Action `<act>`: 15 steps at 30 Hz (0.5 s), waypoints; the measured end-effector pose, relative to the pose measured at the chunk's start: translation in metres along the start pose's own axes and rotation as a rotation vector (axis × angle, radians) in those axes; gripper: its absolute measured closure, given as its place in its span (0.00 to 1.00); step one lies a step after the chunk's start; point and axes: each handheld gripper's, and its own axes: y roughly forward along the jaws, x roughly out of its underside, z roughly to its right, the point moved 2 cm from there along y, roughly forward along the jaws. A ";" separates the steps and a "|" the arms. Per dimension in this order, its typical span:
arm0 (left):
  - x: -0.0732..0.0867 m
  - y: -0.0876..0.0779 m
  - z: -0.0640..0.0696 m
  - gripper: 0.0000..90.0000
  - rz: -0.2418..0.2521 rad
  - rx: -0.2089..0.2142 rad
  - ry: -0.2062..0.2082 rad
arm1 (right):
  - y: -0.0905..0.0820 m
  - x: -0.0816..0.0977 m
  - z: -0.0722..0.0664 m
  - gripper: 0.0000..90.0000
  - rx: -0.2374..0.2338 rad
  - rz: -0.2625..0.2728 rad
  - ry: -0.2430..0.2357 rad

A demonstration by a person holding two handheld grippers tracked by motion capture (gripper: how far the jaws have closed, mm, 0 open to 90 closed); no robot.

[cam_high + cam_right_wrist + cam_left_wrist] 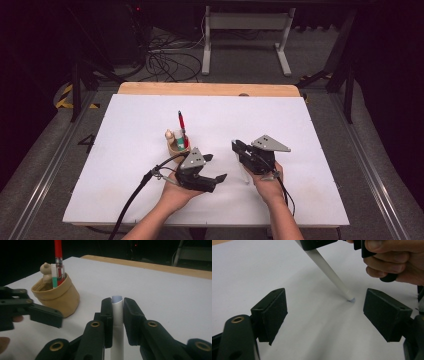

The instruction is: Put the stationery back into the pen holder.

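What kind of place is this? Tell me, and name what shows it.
Probably a lab or recording workshop, not a home. A white board on a wooden table stands under dark surroundings, loose cables lie on the grey floor behind it, and a bare white desk frame stands beyond.

The white counter point(150, 120) is lit evenly from above and reads bright in the high view, while the floor beyond its far edge sinks into near black. Shadows beside the tan cup point(176, 145) are soft and short. In the left gripper view the counter goes grey, with a faint shadow under the white pen point(329, 270); the near black jaws are slightly soft. In the right gripper view the cup is mildly blurred, and the background behind it is dark
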 end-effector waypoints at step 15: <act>-0.007 0.046 0.001 0.32 0.022 0.017 -0.123 | -0.004 -0.001 0.000 0.88 -0.006 0.023 0.000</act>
